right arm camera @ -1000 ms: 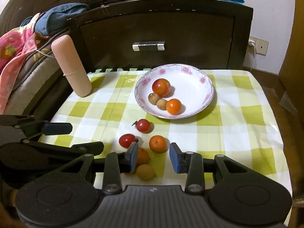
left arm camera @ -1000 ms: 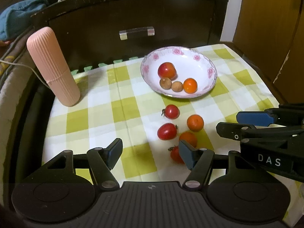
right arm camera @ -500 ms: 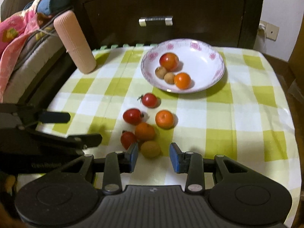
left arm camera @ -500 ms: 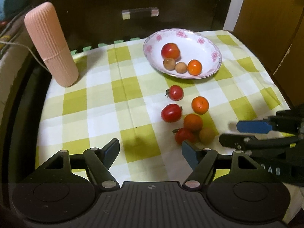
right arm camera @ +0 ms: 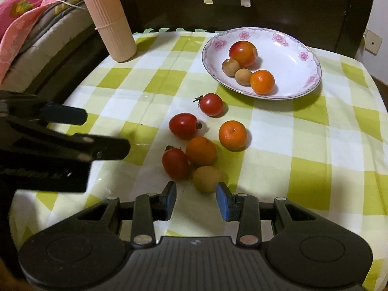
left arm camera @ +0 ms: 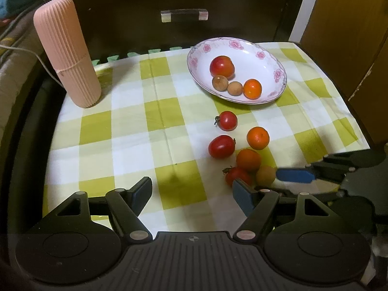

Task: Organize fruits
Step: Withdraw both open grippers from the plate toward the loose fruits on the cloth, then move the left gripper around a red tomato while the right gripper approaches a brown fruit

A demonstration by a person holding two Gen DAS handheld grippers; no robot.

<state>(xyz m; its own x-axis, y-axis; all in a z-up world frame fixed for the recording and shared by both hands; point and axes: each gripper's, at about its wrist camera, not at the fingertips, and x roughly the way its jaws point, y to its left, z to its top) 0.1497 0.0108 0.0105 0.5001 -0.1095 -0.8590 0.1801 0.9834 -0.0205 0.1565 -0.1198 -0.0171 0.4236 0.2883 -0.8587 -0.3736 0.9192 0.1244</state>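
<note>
Both tools gape unclenched, the right gripper (right arm camera: 196,200) just short of the longan (right arm camera: 206,178) nearest it, well short of the plate (right arm camera: 305,48), the left gripper (left arm camera: 191,194) hanging beside.

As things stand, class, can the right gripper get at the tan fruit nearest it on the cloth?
Probably yes. The right gripper is open, and the tan fruit lies just ahead of its gap. A red tomato sits close on the left.

dark wooden drawer cabinet (right arm camera: 266,7), checked tablecloth (right arm camera: 303,133)
</note>
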